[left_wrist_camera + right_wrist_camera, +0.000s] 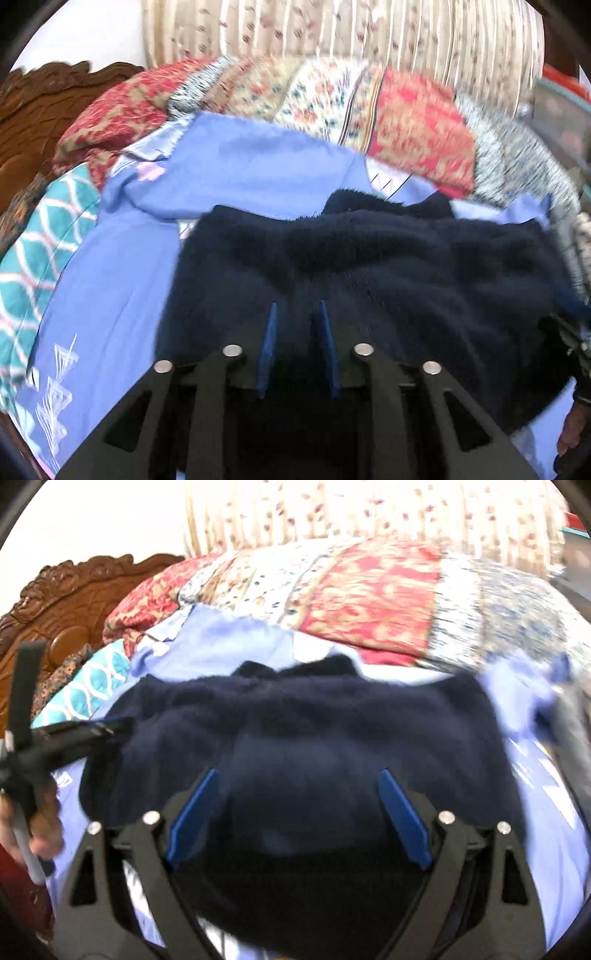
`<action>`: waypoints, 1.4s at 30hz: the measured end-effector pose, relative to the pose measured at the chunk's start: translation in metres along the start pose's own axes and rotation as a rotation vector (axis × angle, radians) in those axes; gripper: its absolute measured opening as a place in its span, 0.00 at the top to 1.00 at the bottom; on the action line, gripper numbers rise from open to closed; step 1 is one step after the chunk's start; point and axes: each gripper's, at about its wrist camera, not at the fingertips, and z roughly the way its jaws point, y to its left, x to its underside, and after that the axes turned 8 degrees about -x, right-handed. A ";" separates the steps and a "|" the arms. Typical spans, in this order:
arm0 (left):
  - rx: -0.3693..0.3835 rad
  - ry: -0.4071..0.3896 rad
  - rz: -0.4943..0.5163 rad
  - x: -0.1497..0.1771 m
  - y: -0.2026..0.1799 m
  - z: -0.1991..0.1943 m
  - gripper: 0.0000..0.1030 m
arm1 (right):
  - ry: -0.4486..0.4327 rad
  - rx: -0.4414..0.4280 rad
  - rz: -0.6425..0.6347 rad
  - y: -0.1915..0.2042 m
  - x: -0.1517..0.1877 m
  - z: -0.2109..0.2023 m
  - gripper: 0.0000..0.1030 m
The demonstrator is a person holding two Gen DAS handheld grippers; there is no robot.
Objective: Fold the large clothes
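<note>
A dark navy fuzzy garment [369, 258] lies bunched on a light blue bedsheet [110, 288]. My left gripper [297, 306] has its blue fingers close together with navy fabric between them; it appears shut on the garment's near edge. The garment also fills the middle of the right wrist view [303, 738]. My right gripper [297, 775] is open wide above it, the blue fingers [194, 812] on either side of the fabric. The left gripper shows at the left edge of the right wrist view [66, 738], at the garment's left side.
A patchwork quilt [406, 125] lies bunched behind the garment. A teal patterned pillow [40, 251] sits at the left by the carved wooden headboard [74, 602]. A floral curtain [369, 513] hangs behind the bed. Both views are motion-blurred.
</note>
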 end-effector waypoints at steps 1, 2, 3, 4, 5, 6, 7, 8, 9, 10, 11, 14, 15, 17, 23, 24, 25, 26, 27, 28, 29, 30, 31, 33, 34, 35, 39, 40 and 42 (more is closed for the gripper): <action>0.015 -0.004 -0.014 0.012 0.005 -0.012 0.49 | 0.011 0.007 0.026 -0.007 0.012 -0.010 0.18; 0.018 0.002 -0.019 0.026 0.007 -0.019 0.47 | 0.039 0.020 0.064 -0.017 0.027 -0.019 0.18; 0.011 0.013 -0.016 0.036 0.009 -0.023 0.46 | 0.063 0.036 0.109 -0.028 0.044 -0.028 0.18; -0.001 0.030 -0.010 0.051 0.010 -0.025 0.46 | 0.070 0.041 0.143 -0.035 0.055 -0.036 0.18; -0.021 0.054 0.005 0.070 0.010 -0.027 0.46 | 0.078 0.042 0.202 -0.045 0.072 -0.046 0.18; -0.036 0.068 0.012 0.085 0.012 -0.029 0.46 | 0.088 0.028 0.267 -0.054 0.088 -0.057 0.18; -0.051 0.080 0.011 0.101 0.013 -0.031 0.46 | 0.090 0.009 0.311 -0.057 0.099 -0.063 0.18; -0.061 0.108 0.002 0.121 0.015 -0.032 0.46 | 0.091 -0.017 0.363 -0.061 0.115 -0.073 0.18; -0.059 0.136 -0.005 0.135 0.016 -0.031 0.46 | 0.098 -0.027 0.388 -0.062 0.125 -0.077 0.18; -0.059 0.164 -0.009 0.148 0.016 -0.030 0.46 | 0.122 -0.035 0.412 -0.062 0.139 -0.081 0.18; -0.072 0.201 -0.001 0.166 0.015 -0.028 0.46 | 0.153 -0.036 0.421 -0.061 0.152 -0.083 0.18; -0.121 0.126 0.037 0.190 0.009 -0.035 0.43 | 0.186 -0.025 0.407 -0.053 0.182 -0.088 0.18; -0.153 0.101 0.073 0.197 0.004 -0.036 0.43 | 0.172 -0.019 0.396 -0.050 0.186 -0.091 0.18; -0.201 0.043 0.119 0.207 -0.003 -0.038 0.42 | 0.153 -0.021 0.377 -0.046 0.193 -0.091 0.14; -0.253 0.006 0.131 0.211 -0.009 -0.037 0.39 | 0.158 0.056 0.129 -0.014 0.203 -0.075 0.07; -0.246 0.008 0.121 0.209 -0.007 -0.036 0.38 | 0.168 0.081 0.110 -0.010 0.204 -0.072 0.07; -0.238 0.012 0.111 0.208 -0.006 -0.037 0.38 | 0.175 0.092 0.103 -0.010 0.205 -0.072 0.07; -0.226 0.017 0.101 0.207 -0.003 -0.037 0.38 | 0.182 0.101 0.095 -0.008 0.204 -0.070 0.06; -0.214 0.023 0.090 0.206 0.000 -0.036 0.37 | 0.189 0.107 0.087 -0.007 0.204 -0.068 0.06; -0.208 0.026 0.084 0.206 0.002 -0.035 0.37 | 0.193 0.110 0.084 -0.008 0.204 -0.069 0.06; -0.199 0.029 0.079 0.205 0.004 -0.034 0.37 | 0.199 0.115 0.080 -0.007 0.204 -0.069 0.06; -0.193 0.030 0.075 0.205 0.003 -0.035 0.37 | 0.204 0.122 0.074 -0.005 0.205 -0.069 0.06; -0.184 0.032 0.069 0.205 0.005 -0.034 0.37 | 0.208 0.129 0.067 -0.004 0.205 -0.068 0.06; -0.171 0.034 0.061 0.206 0.005 -0.035 0.37 | 0.214 0.144 0.054 -0.003 0.205 -0.065 0.06; -0.166 0.035 0.057 0.207 0.005 -0.035 0.37 | 0.215 0.147 0.052 -0.003 0.205 -0.065 0.06; -0.163 0.034 0.055 0.207 0.006 -0.035 0.37 | 0.218 0.149 0.050 -0.003 0.205 -0.065 0.06; -0.150 0.029 0.047 0.207 0.009 -0.035 0.37 | 0.225 0.161 0.042 -0.006 0.204 -0.064 0.06; -0.145 0.029 0.045 0.208 0.009 -0.035 0.37 | 0.227 0.165 0.040 -0.005 0.204 -0.064 0.06; -0.137 0.020 0.047 0.210 0.009 -0.037 0.37 | 0.230 0.174 0.034 -0.005 0.204 -0.062 0.06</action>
